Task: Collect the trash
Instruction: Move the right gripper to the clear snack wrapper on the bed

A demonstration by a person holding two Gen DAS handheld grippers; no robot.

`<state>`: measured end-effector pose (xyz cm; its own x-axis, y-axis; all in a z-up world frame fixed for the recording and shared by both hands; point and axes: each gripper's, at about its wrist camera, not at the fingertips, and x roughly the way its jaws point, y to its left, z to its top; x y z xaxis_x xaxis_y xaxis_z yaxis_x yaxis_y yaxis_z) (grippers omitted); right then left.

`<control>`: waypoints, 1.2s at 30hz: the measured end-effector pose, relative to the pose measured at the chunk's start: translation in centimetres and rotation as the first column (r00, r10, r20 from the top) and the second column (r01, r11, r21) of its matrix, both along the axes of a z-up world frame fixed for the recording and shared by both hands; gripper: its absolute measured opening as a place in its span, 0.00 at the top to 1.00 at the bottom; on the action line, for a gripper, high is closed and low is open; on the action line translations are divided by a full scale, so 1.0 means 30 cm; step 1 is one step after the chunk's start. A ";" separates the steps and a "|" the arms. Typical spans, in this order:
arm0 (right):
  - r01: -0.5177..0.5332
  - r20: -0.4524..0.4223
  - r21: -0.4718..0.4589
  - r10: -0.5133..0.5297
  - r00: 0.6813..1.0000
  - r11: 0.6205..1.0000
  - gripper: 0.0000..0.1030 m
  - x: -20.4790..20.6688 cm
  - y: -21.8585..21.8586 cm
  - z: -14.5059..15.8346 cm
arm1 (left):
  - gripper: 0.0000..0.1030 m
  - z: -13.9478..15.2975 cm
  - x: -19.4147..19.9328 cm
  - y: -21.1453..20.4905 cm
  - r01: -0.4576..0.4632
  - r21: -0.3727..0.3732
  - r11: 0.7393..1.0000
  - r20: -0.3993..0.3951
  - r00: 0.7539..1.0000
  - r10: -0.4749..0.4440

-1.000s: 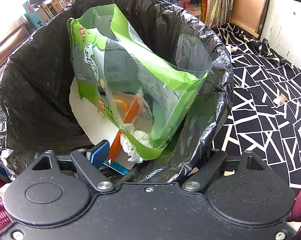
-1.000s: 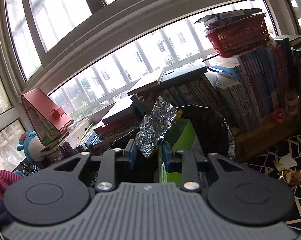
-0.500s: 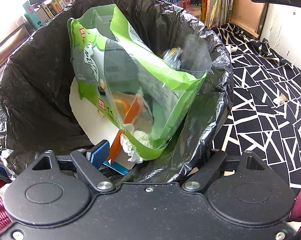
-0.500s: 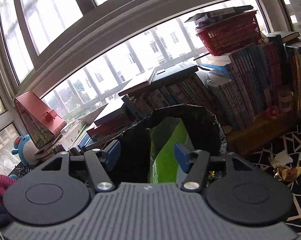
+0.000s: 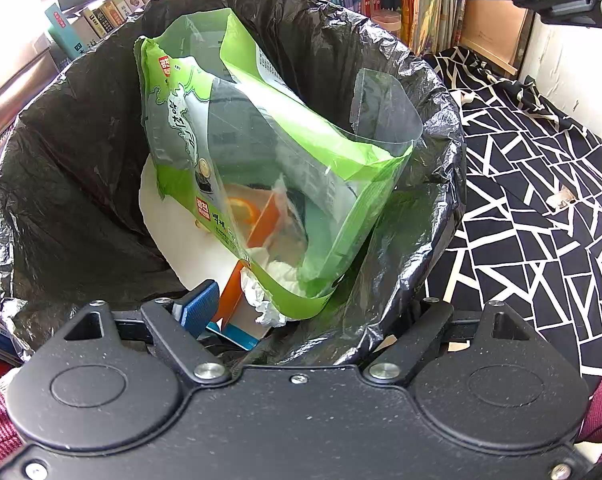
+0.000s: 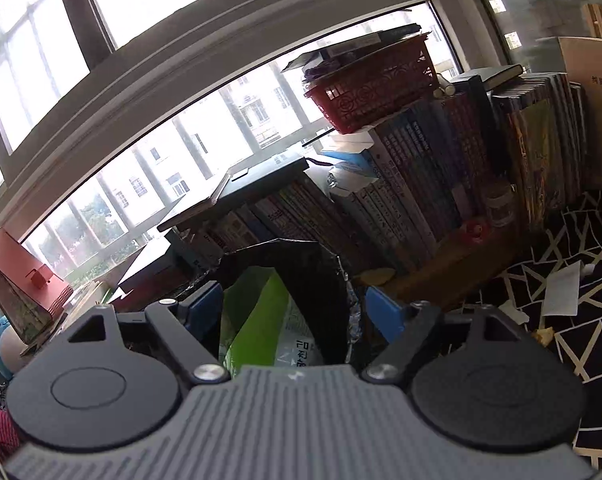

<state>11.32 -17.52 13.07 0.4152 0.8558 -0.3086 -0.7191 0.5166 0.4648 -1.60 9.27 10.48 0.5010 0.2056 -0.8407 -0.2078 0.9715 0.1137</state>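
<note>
Trash bin point(image 5: 81, 152), black-lined, holds a green wrapper point(image 5: 261, 152) hiding the rubbish beneath. Left gripper point(image 5: 301, 312) straddles its near rim; one finger is hidden, grip unclear. Right gripper point(image 6: 297, 312) is opening, empty, above it.

Right claw point(image 6: 293, 312) jaws opening, empty; left claw point(image 5: 301, 312) pitched down (right finger hidden).

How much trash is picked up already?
A green wrapper and tissue sit in the black-lined bin. The right gripper is empty, its fingers opening by the bin. Paper scraps lie on the patterned floor, so more remains.
</note>
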 end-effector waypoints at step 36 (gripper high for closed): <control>0.657 -0.150 -0.358 -0.735 0.661 0.664 0.01 0.454 -0.340 -0.354 | 0.19 0.000 -0.006 0.005 0.002 -0.008 1.000 0.004 1.000 -0.002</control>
<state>24.95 -27.73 2.46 0.7245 0.2201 -0.6531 0.0324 0.9357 0.3513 -1.77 9.41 10.48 0.5045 0.1980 -0.8404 -0.2062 0.9728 0.1055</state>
